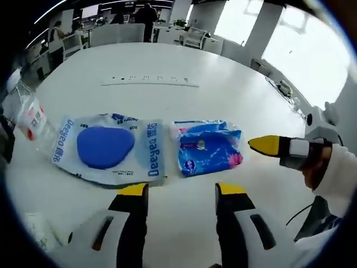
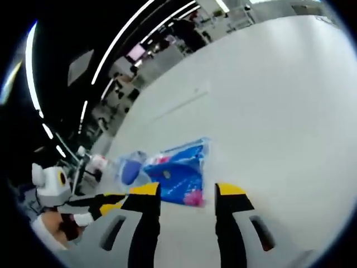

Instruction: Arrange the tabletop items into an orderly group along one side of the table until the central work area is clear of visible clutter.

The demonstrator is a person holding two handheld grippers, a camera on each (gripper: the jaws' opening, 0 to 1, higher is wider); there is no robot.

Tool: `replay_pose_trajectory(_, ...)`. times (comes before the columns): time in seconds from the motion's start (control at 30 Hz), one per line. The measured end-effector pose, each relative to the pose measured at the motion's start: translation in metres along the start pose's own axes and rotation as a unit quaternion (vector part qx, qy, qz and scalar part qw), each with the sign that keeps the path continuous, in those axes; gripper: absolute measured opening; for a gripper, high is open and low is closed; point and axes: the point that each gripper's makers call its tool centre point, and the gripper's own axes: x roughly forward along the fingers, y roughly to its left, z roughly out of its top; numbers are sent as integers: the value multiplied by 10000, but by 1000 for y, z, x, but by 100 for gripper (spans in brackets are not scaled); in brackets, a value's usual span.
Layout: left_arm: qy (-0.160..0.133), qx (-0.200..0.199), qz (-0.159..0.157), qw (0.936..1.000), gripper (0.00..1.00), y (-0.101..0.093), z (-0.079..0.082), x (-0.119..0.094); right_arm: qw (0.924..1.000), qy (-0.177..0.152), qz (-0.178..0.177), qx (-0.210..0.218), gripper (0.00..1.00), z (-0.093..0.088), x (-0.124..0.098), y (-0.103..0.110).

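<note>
My left gripper (image 1: 181,192) hung low over the white table (image 1: 223,95), jaws parted wide and holding nothing. Just beyond its tips lay the large white wipes pack (image 1: 106,148) with its blue oval lid. The smaller blue packet (image 1: 208,148) sat close beside it on the right, a narrow gap between them. My right gripper (image 1: 268,145) came into the left gripper view from the right, just beside that packet; in its own view (image 2: 187,192) its jaws stood well apart and empty, the blue packet (image 2: 178,173) just ahead of them.

I judged the job partly done. Two packs lay side by side in a row, yet they seemed near the table's middle, so shifting them toward an edge remained. A clear plastic item with red print (image 1: 30,120) lay at the far left, cut off and too blurred to identify. Farther off ran a thin strip (image 1: 149,84) across the table, its nature unclear.
</note>
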Motion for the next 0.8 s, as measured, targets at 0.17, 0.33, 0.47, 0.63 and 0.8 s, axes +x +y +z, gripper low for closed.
replay_pose_trajectory(0.17, -73, 21, 44, 10000, 58, 4, -7, -18, 9983, 28, -3, -589, 52, -7, -25, 4)
replay_pose_trajectory(0.33, -142, -119, 64, 9998, 58, 10, -19, -37, 9962, 11, 65, -869, 56, -16, -54, 10)
replay_pose_trajectory(0.47, -211, -35, 108, 9997, 58, 13, -31, -50, 9955, -95, 130, -929, 58, -21, -71, 12)
replay_pose_trajectory(0.63, -206, -251, 75, 9994, 59, 17, -48, -62, 9968, -129, 68, -781, 57, -31, -86, 4)
replay_pose_trajectory(0.8, -228, -173, 126, 9995, 59, 20, -56, -70, 9971, -160, 64, -746, 56, -38, -95, 2)
